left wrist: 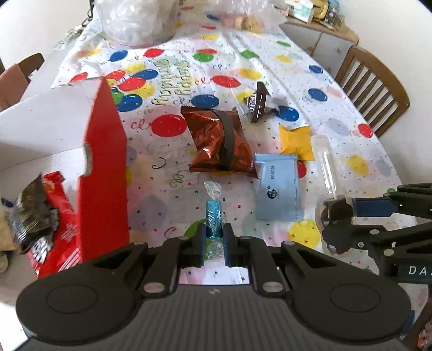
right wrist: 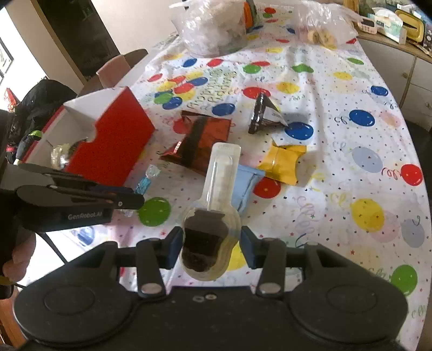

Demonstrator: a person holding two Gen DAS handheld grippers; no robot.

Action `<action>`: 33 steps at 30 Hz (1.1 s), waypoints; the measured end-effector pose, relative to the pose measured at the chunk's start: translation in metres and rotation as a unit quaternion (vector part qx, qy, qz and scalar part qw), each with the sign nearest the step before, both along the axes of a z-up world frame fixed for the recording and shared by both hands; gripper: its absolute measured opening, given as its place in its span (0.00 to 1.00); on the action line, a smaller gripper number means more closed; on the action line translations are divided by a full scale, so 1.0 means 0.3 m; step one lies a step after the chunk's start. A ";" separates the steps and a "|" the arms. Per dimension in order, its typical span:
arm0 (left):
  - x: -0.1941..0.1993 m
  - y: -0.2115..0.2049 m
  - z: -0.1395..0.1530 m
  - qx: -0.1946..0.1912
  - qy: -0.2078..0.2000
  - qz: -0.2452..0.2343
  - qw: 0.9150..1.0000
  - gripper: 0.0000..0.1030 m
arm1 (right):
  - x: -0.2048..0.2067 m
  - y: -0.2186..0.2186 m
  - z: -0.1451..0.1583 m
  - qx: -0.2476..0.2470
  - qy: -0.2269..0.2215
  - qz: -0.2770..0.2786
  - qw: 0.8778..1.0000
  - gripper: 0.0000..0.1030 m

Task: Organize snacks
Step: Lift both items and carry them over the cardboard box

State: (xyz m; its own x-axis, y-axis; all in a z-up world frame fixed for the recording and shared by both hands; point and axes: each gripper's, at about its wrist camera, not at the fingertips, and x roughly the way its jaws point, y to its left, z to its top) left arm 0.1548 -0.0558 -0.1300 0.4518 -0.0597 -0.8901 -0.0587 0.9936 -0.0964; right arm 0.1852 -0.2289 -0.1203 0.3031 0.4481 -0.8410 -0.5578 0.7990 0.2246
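Observation:
My left gripper (left wrist: 214, 239) is shut on a blue wrapped candy (left wrist: 213, 216), low over the balloon tablecloth (left wrist: 337, 89). My right gripper (right wrist: 212, 247) has its jaws around a clear spoon-shaped pack with dark filling (right wrist: 213, 216); small gaps show on both sides. That pack also shows in the left wrist view (left wrist: 328, 172). A red and white box (left wrist: 104, 167) at the left holds several snack packs (left wrist: 48, 216). On the cloth lie a red foil bag (left wrist: 218, 140), a light blue sachet (left wrist: 278, 189), a yellow packet (left wrist: 295, 140) and a dark chocolate pack (left wrist: 259, 102).
Clear plastic bags (right wrist: 213, 24) sit at the table's far end. A wooden chair (left wrist: 375, 86) stands at the right edge, another chair (right wrist: 118, 67) at the far left. A sideboard (right wrist: 399, 62) with clutter stands behind the table.

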 end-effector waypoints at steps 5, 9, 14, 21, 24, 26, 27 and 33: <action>-0.060 0.029 0.061 0.000 -0.020 0.010 1.000 0.12 | -0.054 0.019 0.060 0.006 -0.013 0.003 1.000 0.43; -0.109 0.071 0.109 -0.007 -0.037 0.016 0.999 0.12 | -0.089 0.055 0.104 0.009 -0.024 0.006 1.000 0.43; -0.163 0.137 0.164 -0.007 -0.051 0.022 0.998 0.12 | -0.129 0.130 0.159 0.013 -0.037 0.016 0.999 0.43; -0.216 0.257 0.223 0.001 -0.067 0.032 0.997 0.12 | -0.173 0.275 0.218 0.014 -0.055 0.035 0.998 0.43; -0.238 0.316 0.246 0.007 -0.074 0.037 0.997 0.12 | -0.186 0.343 0.233 0.015 -0.061 0.041 0.997 0.43; -0.251 0.358 0.261 0.014 -0.079 0.041 0.996 0.12 | -0.192 0.392 0.241 0.015 -0.063 0.044 0.997 0.43; -0.257 0.381 0.269 0.017 -0.081 0.042 0.996 0.12 | -0.196 0.415 0.243 0.015 -0.064 0.046 0.997 0.43; -0.293 0.526 0.289 0.031 -0.085 0.060 0.994 0.12 | -0.207 0.558 0.246 0.017 -0.065 0.058 0.996 0.43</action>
State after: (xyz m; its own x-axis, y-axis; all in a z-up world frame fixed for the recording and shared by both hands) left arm 0.0669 0.1020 -0.0434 0.5974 0.0553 -0.8001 -0.1644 0.9849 -0.0547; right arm 0.1232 -0.0616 -0.0465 0.3534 0.5144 -0.7813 -0.6727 0.7201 0.1699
